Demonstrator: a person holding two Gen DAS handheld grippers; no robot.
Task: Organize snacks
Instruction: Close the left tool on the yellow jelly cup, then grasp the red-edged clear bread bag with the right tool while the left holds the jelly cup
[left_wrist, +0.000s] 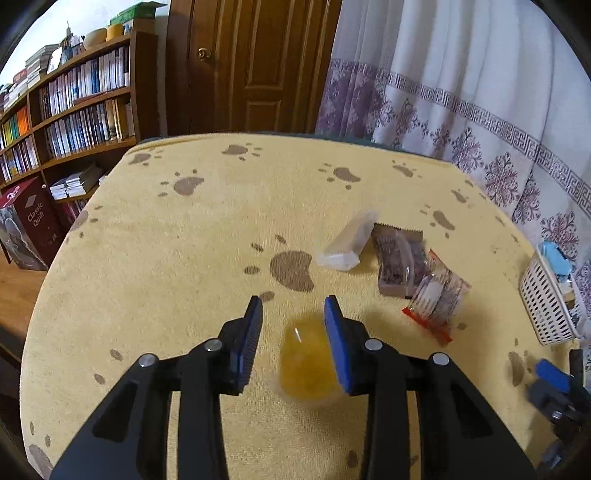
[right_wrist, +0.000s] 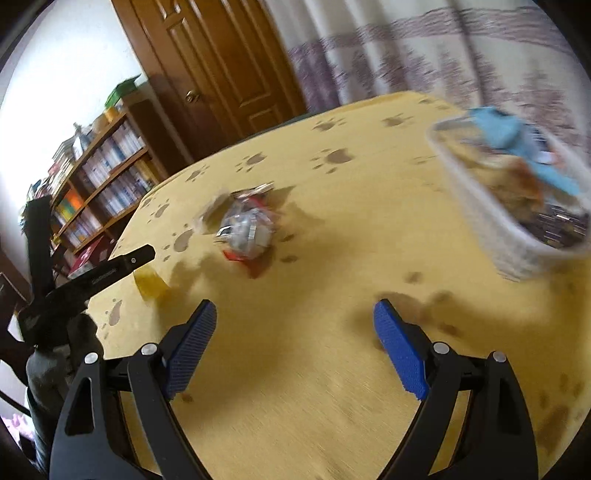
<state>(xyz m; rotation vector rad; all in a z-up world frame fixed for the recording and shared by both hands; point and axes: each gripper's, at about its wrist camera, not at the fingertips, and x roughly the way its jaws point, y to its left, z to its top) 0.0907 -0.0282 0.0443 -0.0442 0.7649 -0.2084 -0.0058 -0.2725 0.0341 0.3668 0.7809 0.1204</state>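
Getting the yellow snack pack (left_wrist: 308, 363) cleanly means bringing the left gripper (left_wrist: 293, 345) lower and a touch to its right, so that both blue pads straddle the pack before they close; at the moment the pack lies on the paw-print cloth (left_wrist: 184, 266) below the gap and partly under the right-hand pad, and I judge a squeeze from here would pinch only one edge. The wrapper looks soft and glossy, so a grip across its middle seems safer than one at a corner. The left gripper's jaws stand moderately apart and hold nothing; whether the right-hand pad touches the pack cannot be told through the blur. Ahead of it and to its right lie the other snacks: a white pack (left_wrist: 347, 245), a brown patterned pack (left_wrist: 397, 258) and a clear red-edged pack (left_wrist: 437, 295), touching or overlapping one another. Farther right, near the cloth's edge, stands the white basket (left_wrist: 546, 299) (already partly filled, and the likely destination). The right gripper (right_wrist: 295, 347) is spread wide and empty above bare cloth, with the basket ahead to its right and the snack pile ahead to its left.
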